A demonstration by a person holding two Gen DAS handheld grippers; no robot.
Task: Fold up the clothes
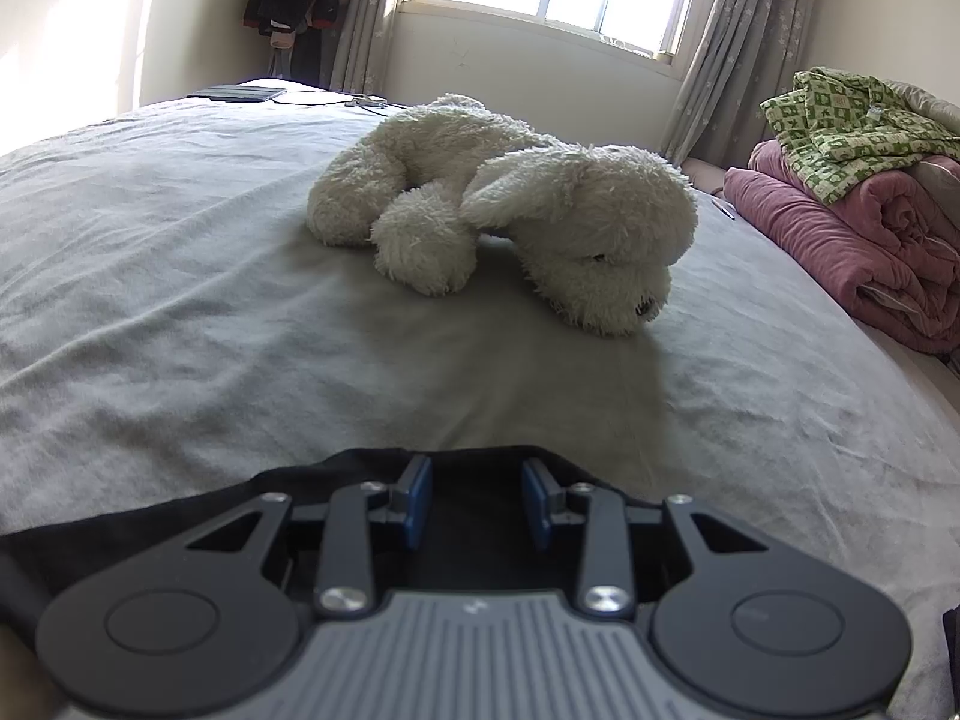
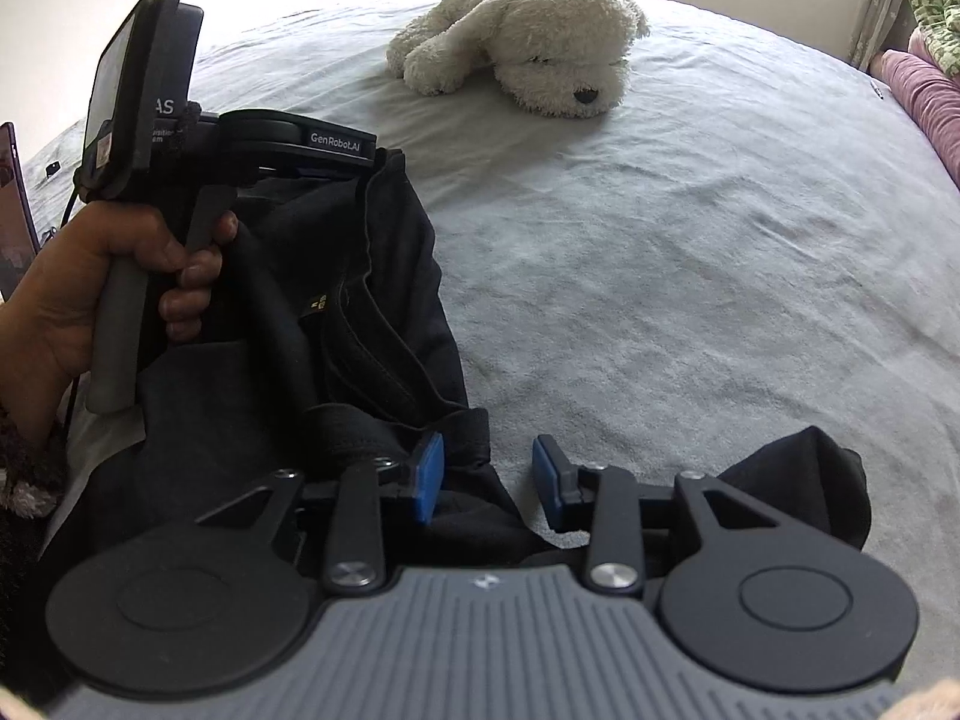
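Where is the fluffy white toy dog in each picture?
Left wrist view: the white toy dog lies on the grey bedspread in the middle of the picture, head toward the right.
Right wrist view: it lies near the top, just right of centre, nose facing the camera.
Shared landmark: the green patterned cloth on pink bedding, at the right edge.

White plush dog [image 1: 510,210] on grey bedspread [image 1: 150,300]; pink quilt [image 1: 852,240] beside, green patterned blanket [image 1: 852,120] atop.
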